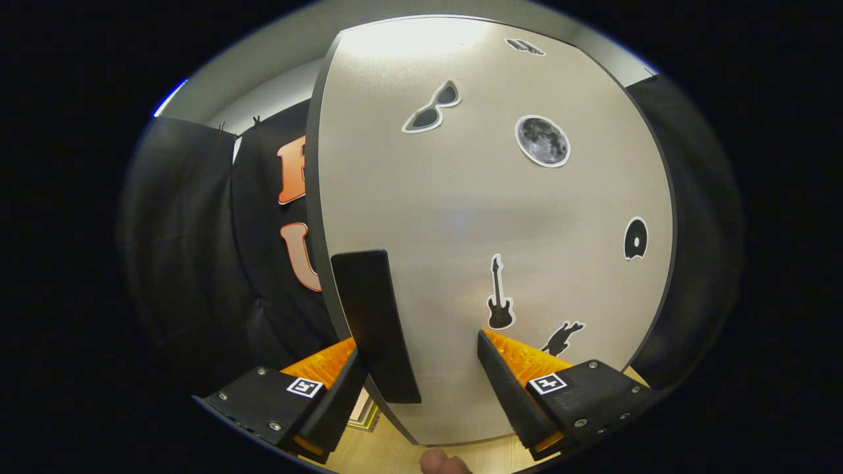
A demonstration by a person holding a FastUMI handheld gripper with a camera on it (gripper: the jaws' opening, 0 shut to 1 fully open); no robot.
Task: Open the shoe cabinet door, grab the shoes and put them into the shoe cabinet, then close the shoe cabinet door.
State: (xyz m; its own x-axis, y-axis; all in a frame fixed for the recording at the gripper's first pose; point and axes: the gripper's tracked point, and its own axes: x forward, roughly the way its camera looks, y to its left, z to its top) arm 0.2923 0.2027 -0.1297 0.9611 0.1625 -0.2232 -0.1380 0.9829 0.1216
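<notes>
Gripping: nothing that I could confirm. My gripper [421,375] was spread, with the door's black handle [375,326] between the fingers, close to the left one; contact unclear.
Door: the shoe cabinet door [487,217] faced me close up, and I couldn't tell whether it sat shut or ajar. Shoes: out of my sight.
Risk: fingers closing off-centre could slip off the handle, since it looked smooth and narrow.
Risk 2: the right finger could scrape the guitar sticker [500,294].
Surface: pale matte panel with stickers, dark edge.
Room: wood floor [375,451] below, black cloth wall [197,263] left.
</notes>
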